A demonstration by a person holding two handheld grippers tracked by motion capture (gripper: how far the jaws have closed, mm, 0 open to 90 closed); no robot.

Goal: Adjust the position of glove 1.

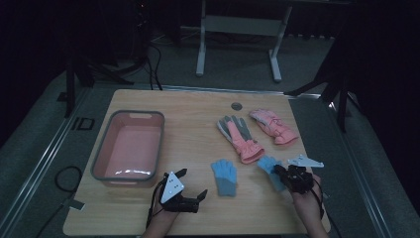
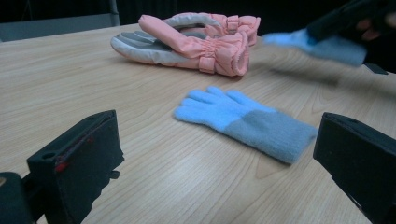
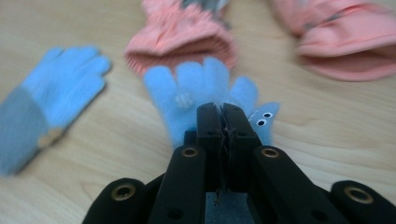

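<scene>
Right fingers: your right gripper (image 3: 223,122) is clamped shut on the cuff end of the blue glove with eyes (image 3: 196,91); the pads meet with knit pinched between them, and the glove's fingers fan out beyond toward the pink pair.
Left fingers: your left gripper (image 1: 192,183) stands wide apart with nothing between, low over the near part of the table (image 1: 198,106), pointing at the second blue glove (image 2: 243,121).
Held glove: at the near right of the table, just short of the near pink glove's cuff (image 3: 180,42); from the left gripper view it looks lifted clear of the wood, though blur leaves that uncertain.
Done so far: judging by the scene, one glove gripped; the pink basin (image 1: 130,147) at the left has nothing in it.
Left to do: likely carry this glove over, then the second blue glove, the near pink glove (image 1: 240,136) and the far pink glove (image 1: 273,126), all lying flat.
Edges: your right hand sits close to the near right edge; the basin's grey rim stands raised, so clear it on the way in.
Open room: bare wood runs between the basin and the gloves, but the second blue glove lies across the straight path.
</scene>
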